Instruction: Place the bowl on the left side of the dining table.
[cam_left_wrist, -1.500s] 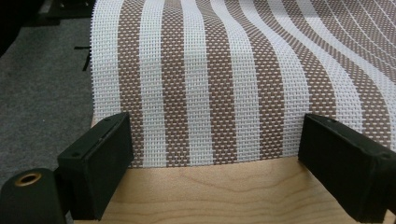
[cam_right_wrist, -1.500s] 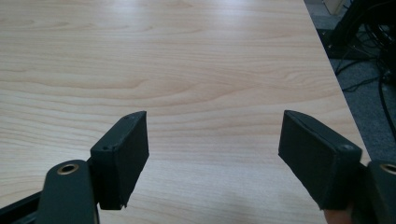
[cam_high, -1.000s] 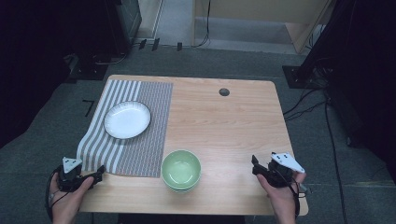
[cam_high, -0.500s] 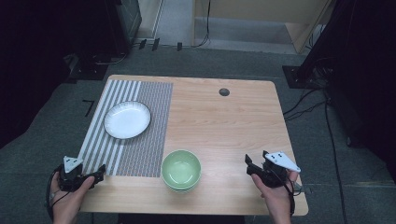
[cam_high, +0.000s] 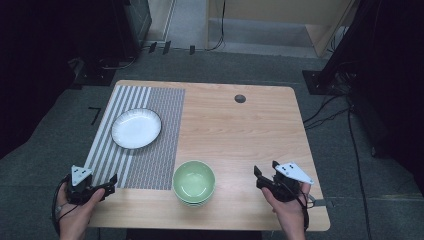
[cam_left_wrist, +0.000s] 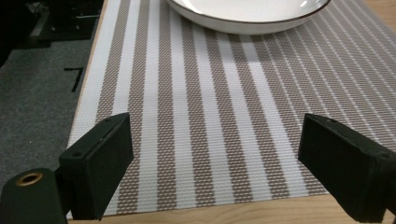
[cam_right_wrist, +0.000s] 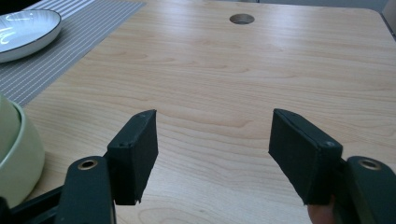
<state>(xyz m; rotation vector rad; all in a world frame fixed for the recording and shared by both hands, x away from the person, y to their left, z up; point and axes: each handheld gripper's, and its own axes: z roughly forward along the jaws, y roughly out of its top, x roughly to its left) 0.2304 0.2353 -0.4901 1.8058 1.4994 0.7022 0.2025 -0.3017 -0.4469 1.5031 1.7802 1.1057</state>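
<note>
A pale green bowl, perhaps a stack of two, stands near the table's front edge; its side shows at the left of the right gripper view. A white plate lies on a striped placemat. My left gripper hovers open at the mat's front left corner, its jaws wide over the stripes, with the plate ahead. My right gripper is open to the right of the bowl; its jaws have just been closing a little, with nothing between them.
The wooden table has a round cable hole at the back. Dark floor, cables and black equipment stands surround it. The placemat and plate lie to the upper left in the right gripper view.
My right gripper has shifted left toward the bowl. My left gripper has risen slightly near the mat's corner. Bowl and plate have not moved.
</note>
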